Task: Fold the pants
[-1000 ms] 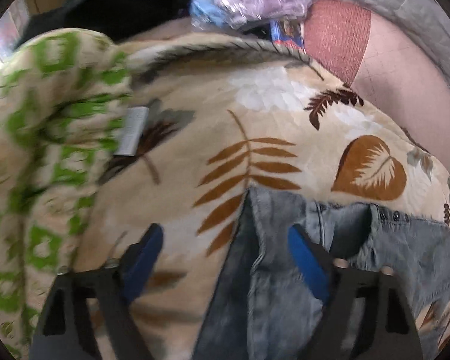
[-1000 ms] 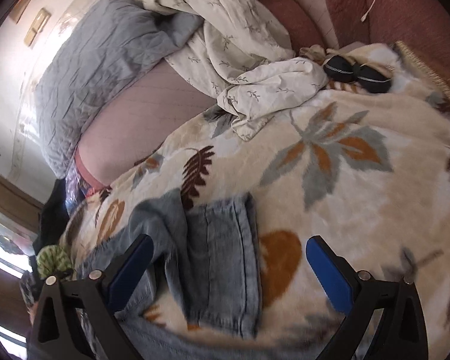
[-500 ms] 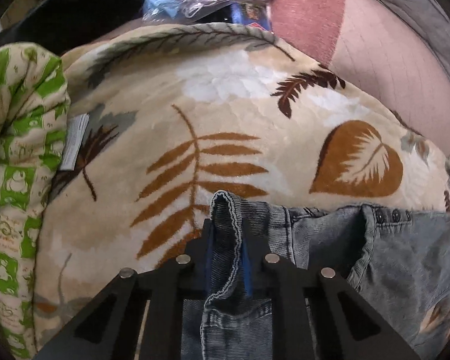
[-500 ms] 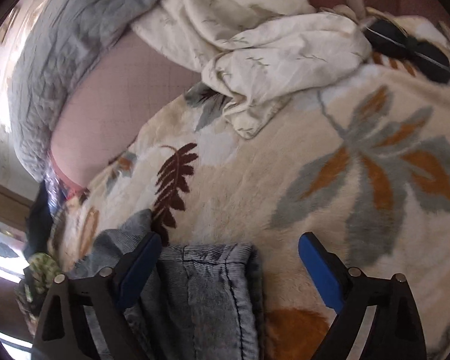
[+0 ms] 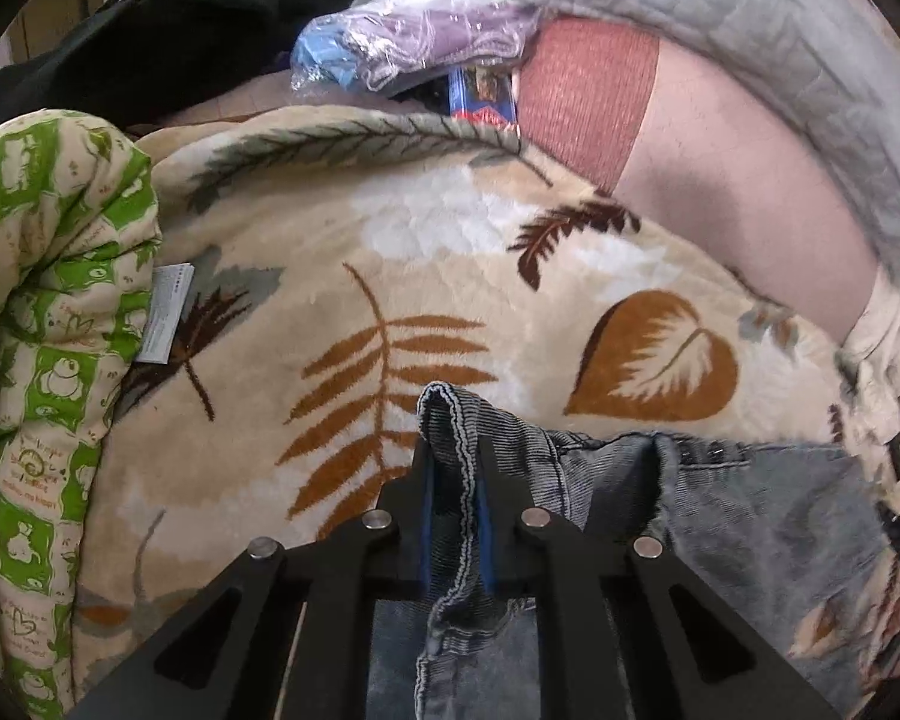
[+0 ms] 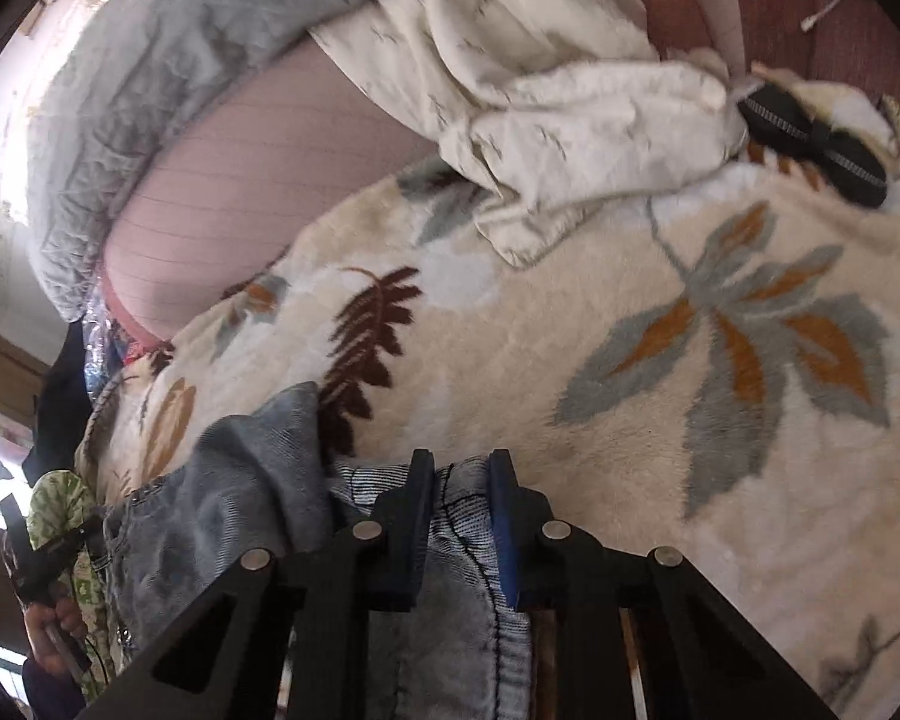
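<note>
The pants are light blue jeans [image 5: 720,516] lying on a cream blanket with leaf prints [image 5: 450,276]. My left gripper [image 5: 453,450] is shut on a stitched hem edge of the jeans, which stands up between the blue pads. In the right wrist view my right gripper [image 6: 462,468] is shut on another edge of the jeans [image 6: 246,480], the denim pinched between its pads. The other gripper [image 6: 42,552] and the hand holding it show at the far left of that view.
A green and white patterned quilt [image 5: 48,360] is bunched at the left. Dark clothes [image 5: 168,36] and a plastic bag [image 5: 408,42] lie beyond the blanket. A white crumpled sheet [image 6: 570,120], a grey quilt [image 6: 150,90] and a black pouch [image 6: 810,138] lie at the far side.
Both grippers were open a second ago. The left one closed on the jeans' hem first, then the right one moved down onto the denim edge and closed on it.
</note>
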Tool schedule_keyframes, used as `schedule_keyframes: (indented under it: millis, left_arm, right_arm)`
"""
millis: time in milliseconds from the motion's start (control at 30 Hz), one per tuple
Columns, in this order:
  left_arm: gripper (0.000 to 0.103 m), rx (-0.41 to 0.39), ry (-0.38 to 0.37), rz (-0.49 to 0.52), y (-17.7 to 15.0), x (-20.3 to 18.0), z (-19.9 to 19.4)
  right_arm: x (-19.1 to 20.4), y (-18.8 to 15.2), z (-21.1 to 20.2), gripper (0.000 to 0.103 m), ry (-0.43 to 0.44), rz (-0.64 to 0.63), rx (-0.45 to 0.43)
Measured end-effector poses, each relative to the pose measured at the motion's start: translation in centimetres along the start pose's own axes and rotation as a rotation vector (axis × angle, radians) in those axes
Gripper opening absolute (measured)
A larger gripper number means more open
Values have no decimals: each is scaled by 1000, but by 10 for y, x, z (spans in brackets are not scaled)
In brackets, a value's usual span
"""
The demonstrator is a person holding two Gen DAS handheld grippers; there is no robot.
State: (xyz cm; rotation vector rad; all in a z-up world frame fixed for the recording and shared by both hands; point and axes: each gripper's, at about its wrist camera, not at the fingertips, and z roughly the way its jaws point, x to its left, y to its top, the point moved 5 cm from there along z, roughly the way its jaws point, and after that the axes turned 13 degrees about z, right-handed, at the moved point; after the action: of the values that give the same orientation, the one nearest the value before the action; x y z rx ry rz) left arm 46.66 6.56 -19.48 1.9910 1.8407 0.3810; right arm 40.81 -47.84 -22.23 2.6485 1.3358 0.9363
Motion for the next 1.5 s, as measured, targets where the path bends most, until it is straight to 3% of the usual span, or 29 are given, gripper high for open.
schedule_keyframes:
  millis: [267, 467, 600, 733, 867, 933, 967, 1000, 1200, 1500]
  left_arm:
    - [11, -92, -53, 16, -1, -14, -54]
    - [11, -214, -97, 73, -22, -28, -110]
    - [11, -253, -116, 85, -36, -32, -128]
    - [11, -276, -138, 67, -48, -29, -137]
    - [11, -282, -145, 54, -55, -24, -140]
    - [11, -283, -145, 42, -57, -21, -141]
    - [11, -283, -148, 37, -58, -20, -142]
    - [11, -284, -152, 33, -59, -19, -142]
    - [11, -290, -160, 10, -66, -11, -155]
    - [11, -325, -185, 8, -107, -4, -204]
  right_arm:
    - [-1, -8, -21, 19, 34, 15, 1]
    - [-13, -10, -19, 23, 76, 72, 14]
    - [-19, -7, -7, 59, 50, 101, 27]
    - [-19, -3, 5, 60, 68, 100, 29]
    - [-19, 0, 23, 60, 4, 82, 28]
    - [-17, 2, 26, 57, -12, 73, 22]
    - [-17, 2, 26, 44, -38, 60, 22]
    - [-16, 2, 25, 20, -64, 44, 21]
    - [-9, 3, -27, 18, 72, 60, -68]
    - [-33, -5, -155, 16, 197, 118, -276]
